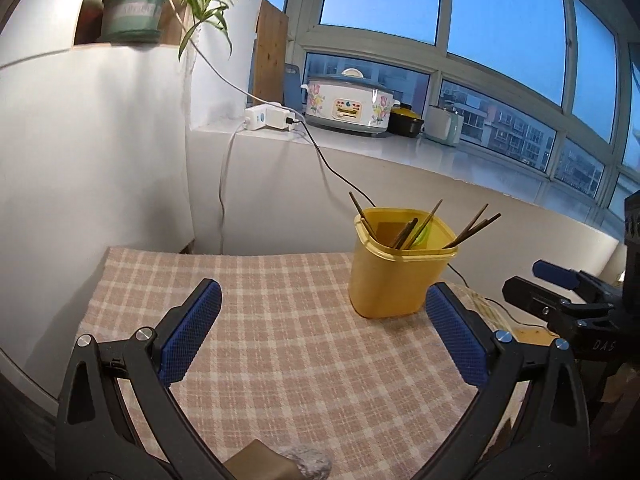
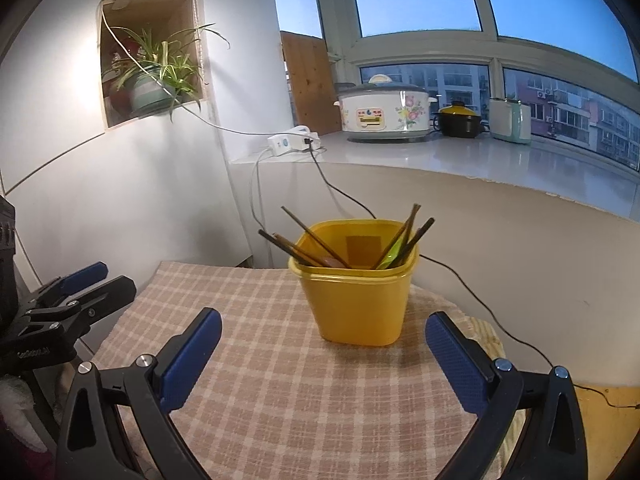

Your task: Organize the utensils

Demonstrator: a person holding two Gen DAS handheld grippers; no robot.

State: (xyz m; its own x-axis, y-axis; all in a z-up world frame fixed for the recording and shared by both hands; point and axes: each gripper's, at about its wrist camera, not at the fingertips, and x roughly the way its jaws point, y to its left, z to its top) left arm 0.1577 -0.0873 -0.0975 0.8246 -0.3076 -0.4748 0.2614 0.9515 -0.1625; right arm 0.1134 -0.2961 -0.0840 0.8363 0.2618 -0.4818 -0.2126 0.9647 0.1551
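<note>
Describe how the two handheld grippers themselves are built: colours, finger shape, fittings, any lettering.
Both match. The left gripper and right gripper have black plastic frames with curved arms, triangular cut-outs and silver round bolts. Each finger carries a long blue pad with a fine dimpled grip texture. Seen from the other camera, each body bears small pale lettering, too blurred to read fully. No cables or sleeves are clearly visible.

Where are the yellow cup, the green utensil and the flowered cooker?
yellow cup (image 2: 360, 304), right wrist view, front wall.
green utensil (image 2: 394, 254), right wrist view, part showing above the rim.
flowered cooker (image 1: 348, 106), left wrist view, front panel.
</note>
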